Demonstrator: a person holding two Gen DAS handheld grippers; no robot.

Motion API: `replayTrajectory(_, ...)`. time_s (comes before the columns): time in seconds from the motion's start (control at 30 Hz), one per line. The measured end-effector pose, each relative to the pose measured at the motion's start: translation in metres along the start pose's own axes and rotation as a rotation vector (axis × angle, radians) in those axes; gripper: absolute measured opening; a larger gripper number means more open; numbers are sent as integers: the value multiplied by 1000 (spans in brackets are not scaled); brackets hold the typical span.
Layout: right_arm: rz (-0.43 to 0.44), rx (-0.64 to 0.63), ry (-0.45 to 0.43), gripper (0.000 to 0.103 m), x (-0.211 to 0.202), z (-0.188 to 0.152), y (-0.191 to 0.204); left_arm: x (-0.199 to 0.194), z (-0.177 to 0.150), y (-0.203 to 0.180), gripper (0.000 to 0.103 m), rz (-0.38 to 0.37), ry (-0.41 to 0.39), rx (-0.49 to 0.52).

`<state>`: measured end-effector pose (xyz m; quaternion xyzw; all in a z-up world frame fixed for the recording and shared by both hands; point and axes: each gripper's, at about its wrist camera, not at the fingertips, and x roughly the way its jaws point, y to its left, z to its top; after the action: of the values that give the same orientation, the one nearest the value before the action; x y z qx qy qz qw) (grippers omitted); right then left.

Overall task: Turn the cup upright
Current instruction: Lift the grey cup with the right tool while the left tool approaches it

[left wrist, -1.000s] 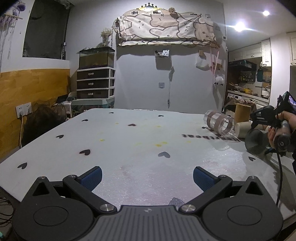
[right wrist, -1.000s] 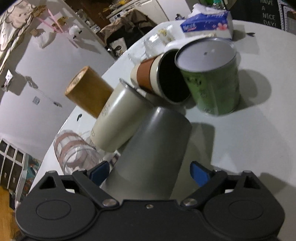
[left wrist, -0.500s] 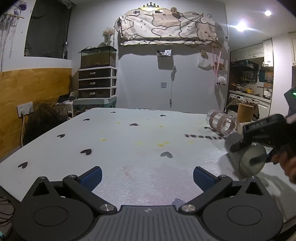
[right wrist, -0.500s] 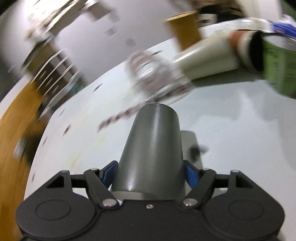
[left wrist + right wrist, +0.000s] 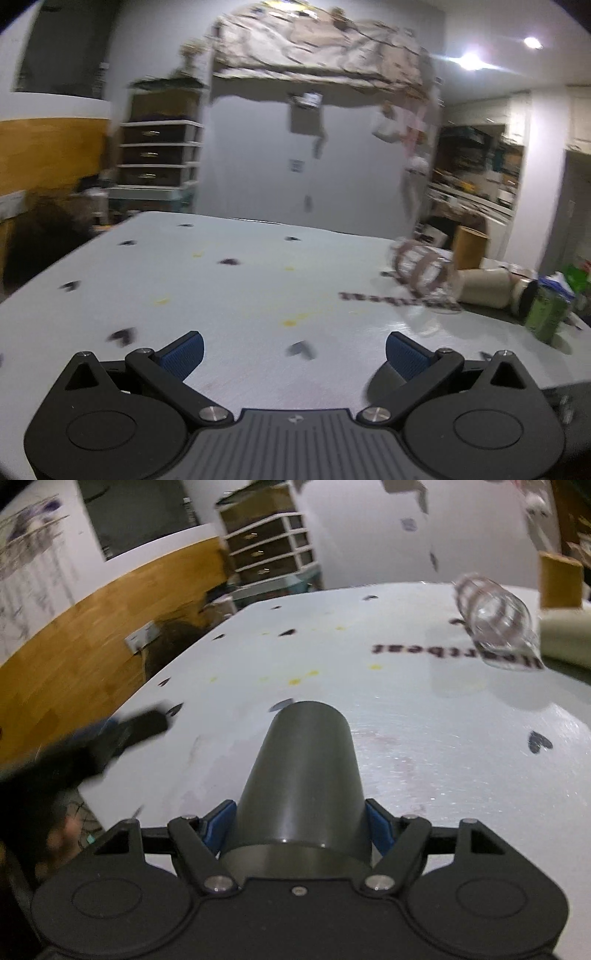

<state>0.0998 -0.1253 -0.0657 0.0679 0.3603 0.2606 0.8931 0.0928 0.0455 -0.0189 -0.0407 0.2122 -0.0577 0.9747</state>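
Observation:
A plain grey cup (image 5: 303,771) lies lengthwise between my right gripper's (image 5: 301,825) blue pads (image 5: 218,823). The gripper is shut on it near its wide rim, and its closed base points away over the white table (image 5: 443,757). In the left wrist view only a grey blur of the cup (image 5: 384,378) shows behind the right finger. My left gripper (image 5: 293,352) is open and empty, low over the table's near side. It shows blurred at the left of the right wrist view (image 5: 122,734).
A clear ribbed glass (image 5: 495,620) lies on its side at the far right. Beside it lie a cream cup (image 5: 484,282) and a brown-banded cup (image 5: 526,295). A tan cylinder (image 5: 471,245) and a green can (image 5: 546,314) stand there. A wood-panelled wall is to the left.
My right gripper has carried the grey cup away from the cluster toward the middle of the table and turned to face the room. My left gripper has shifted and its view is blurred.

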Motion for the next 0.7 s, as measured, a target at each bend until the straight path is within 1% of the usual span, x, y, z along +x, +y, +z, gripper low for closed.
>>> replayTrajectory(0.07,-5,-30,-16,75,-2,-4,4,18,8,-8,103,-46,30,39)
replayTrajectory(0.1,-9,-43,-20,75,-2,-6,7,27,10,-12,103,-54,47,56)
replayTrajectory(0.23,-27,-117,-48,76,-3,-14,19,63,15,-31,103,-53,129,134)
replayTrajectory(0.33,-29,-160,-70,77,-4,-20,23,79,9,-38,103,-41,188,194)
replayTrajectory(0.4,-25,-175,-68,84,-5,-24,23,83,4,-39,103,-22,211,217)
replayTrajectory(0.5,-53,-186,-91,86,-13,-31,21,81,-1,-34,103,-24,237,225)
replayTrajectory(0.6,-73,-178,-119,88,-24,-36,15,74,-3,-27,103,-26,237,220)
replayTrajectory(0.7,-91,-152,-141,89,-34,-40,4,64,-2,-19,103,-54,252,192)
